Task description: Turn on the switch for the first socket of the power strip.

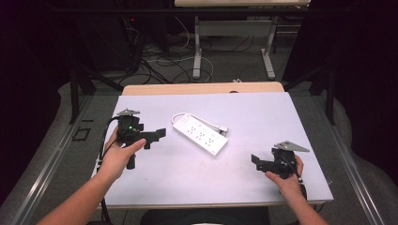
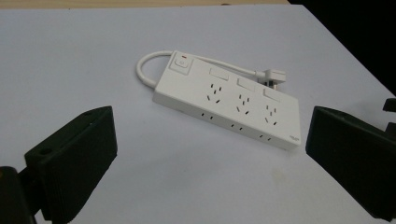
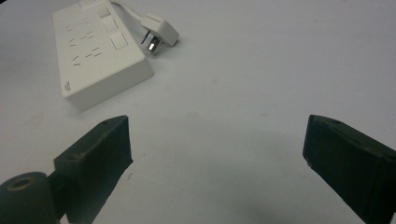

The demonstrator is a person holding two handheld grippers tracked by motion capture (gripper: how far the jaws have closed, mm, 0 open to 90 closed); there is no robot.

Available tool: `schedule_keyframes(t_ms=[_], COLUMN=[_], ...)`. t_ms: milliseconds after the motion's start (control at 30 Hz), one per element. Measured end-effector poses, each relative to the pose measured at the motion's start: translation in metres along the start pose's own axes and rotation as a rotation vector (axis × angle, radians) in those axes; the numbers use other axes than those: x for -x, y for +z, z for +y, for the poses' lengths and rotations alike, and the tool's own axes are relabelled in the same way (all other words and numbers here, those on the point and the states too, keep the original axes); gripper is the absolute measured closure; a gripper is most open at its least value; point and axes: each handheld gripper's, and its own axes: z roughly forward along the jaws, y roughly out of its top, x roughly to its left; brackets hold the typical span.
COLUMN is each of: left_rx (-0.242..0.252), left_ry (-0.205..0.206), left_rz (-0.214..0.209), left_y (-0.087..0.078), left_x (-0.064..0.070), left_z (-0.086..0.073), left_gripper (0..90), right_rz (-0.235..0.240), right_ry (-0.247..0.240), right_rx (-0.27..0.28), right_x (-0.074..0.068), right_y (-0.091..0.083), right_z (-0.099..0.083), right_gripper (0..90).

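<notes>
Right gripper: the right gripper (image 1: 257,160) sits at the lower right of the high view, held low over the table (image 1: 263,117). Its jaws are spread wide and grasp nothing; in the right gripper view they rise at the lower left and lower right, with bare table surface between them.

Left gripper: the left gripper (image 1: 158,136) sits at the left centre of the high view, pointing right toward the strip. Its jaws are also released and empty; in the left gripper view they frame the lower corners of the frame.

Power strip: the white power strip (image 1: 200,134) lies flat near the middle of the high view, set diagonally between the two grippers and apart from both. Its near end points toward the lower right of that view.

Switch: the switch (image 2: 180,63) with a red mark shows at the strip's far end in the left gripper view.

Cord and plug: the short cord (image 2: 147,70) loops out from the switch end and runs along the far side; the plug (image 3: 160,31) lies on the table just beside the strip, not inserted.

Step in hand: by my reading, the approach; neither gripper touches anything yet.

Next move: likely the left gripper steadies the strip body while the right reaches past the near end to close on the plug. That calls for a jaw line square to the plug's flat sides.
</notes>
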Motion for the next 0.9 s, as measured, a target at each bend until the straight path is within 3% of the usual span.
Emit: schedule_keyframes(t_ms=[267, 500, 900], left_rx=[0.04, 0.04, 0.05], left_ry=[-0.061, -0.113, -0.189], left_rz=[0.013, 0.035, 0.061], left_y=[-0.007, -0.008, -0.008], left_x=[-0.02, -0.041, -0.064], left_z=[-0.012, -0.028, -0.055], left_gripper=[1.9, 2.1, 2.5], right_rz=[-0.003, -0.002, -0.003], right_ry=[0.009, 0.001, 0.002], right_rx=[0.002, 0.001, -0.001], right_x=[0.0, 0.0, 0.0], right_y=[-0.001, -0.001, -0.001], right_z=[0.0, 0.0, 0.0], right_gripper=[7.1, 7.2, 7.2])
